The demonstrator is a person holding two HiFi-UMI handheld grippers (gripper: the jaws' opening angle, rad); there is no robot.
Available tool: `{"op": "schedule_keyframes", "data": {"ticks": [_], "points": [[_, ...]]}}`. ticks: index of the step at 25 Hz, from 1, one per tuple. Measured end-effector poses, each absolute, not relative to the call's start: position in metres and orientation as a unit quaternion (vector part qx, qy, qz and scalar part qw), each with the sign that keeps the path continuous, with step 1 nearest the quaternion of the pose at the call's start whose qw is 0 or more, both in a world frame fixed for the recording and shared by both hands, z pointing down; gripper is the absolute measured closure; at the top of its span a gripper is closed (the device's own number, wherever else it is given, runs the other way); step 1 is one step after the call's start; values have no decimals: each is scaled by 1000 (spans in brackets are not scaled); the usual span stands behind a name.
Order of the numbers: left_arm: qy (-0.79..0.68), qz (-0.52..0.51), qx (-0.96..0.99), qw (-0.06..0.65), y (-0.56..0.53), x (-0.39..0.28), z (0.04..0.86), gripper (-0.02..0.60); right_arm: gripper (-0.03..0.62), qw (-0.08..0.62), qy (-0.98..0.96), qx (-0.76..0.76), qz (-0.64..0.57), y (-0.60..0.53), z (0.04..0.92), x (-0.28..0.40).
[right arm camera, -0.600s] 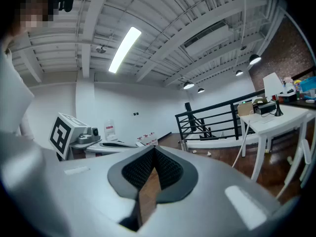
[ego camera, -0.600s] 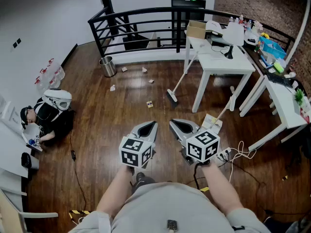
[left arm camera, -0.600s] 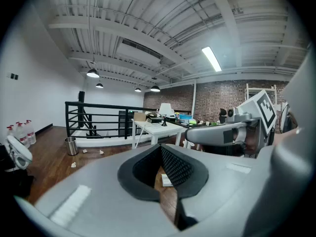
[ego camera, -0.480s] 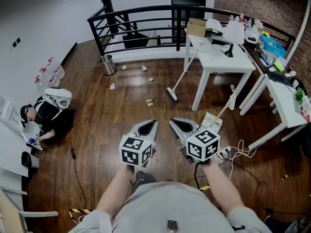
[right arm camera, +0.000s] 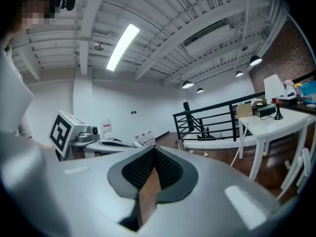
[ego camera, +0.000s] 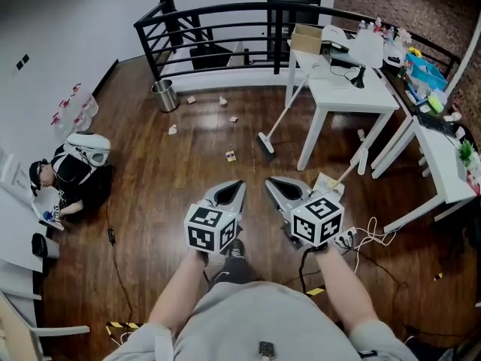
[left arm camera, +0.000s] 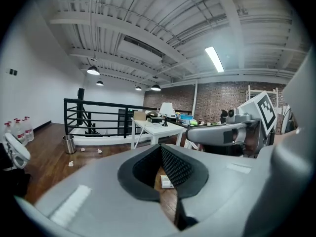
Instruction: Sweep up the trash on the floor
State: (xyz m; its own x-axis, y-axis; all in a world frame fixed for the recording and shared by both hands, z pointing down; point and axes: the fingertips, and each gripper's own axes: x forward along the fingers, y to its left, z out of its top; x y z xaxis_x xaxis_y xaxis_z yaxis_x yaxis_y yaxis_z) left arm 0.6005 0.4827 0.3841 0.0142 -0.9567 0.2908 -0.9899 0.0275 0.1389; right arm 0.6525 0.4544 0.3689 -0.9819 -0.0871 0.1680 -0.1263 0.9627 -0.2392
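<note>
Several scraps of trash lie on the brown wooden floor: one ahead of me, others nearer the railing. A broom leans on the white table, brush head on the floor. A long-handled white dustpan stands by the table leg. My left gripper and right gripper hover side by side at waist height, both shut and empty. Past the left gripper's closed pads a scrap lies on the floor. The right gripper shows only floor through its slit.
A metal bin stands by the black railing. A backpack with a helmet and water bottles sit at the left wall. Cables trail on the floor at the right, beside a second white table.
My shoe has stepped forward under the grippers and the floor has slid slightly toward me. Both grippers keep their pose and stay shut.
</note>
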Motion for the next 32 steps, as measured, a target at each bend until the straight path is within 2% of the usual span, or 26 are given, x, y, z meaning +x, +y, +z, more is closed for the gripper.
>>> {"op": "schedule_keyframes", "data": {"ticks": [6, 19, 32], "points": [[-691, 50, 703, 161, 443, 567, 392, 574, 594, 86, -985, 72, 134, 416, 380, 624], [-651, 50, 735, 185, 325, 455, 404, 574, 594, 117, -976, 121, 140, 296, 381, 515], [-640, 70, 733, 220, 224, 397, 435, 575, 594, 132, -965, 146, 173, 186, 406, 468]]}}
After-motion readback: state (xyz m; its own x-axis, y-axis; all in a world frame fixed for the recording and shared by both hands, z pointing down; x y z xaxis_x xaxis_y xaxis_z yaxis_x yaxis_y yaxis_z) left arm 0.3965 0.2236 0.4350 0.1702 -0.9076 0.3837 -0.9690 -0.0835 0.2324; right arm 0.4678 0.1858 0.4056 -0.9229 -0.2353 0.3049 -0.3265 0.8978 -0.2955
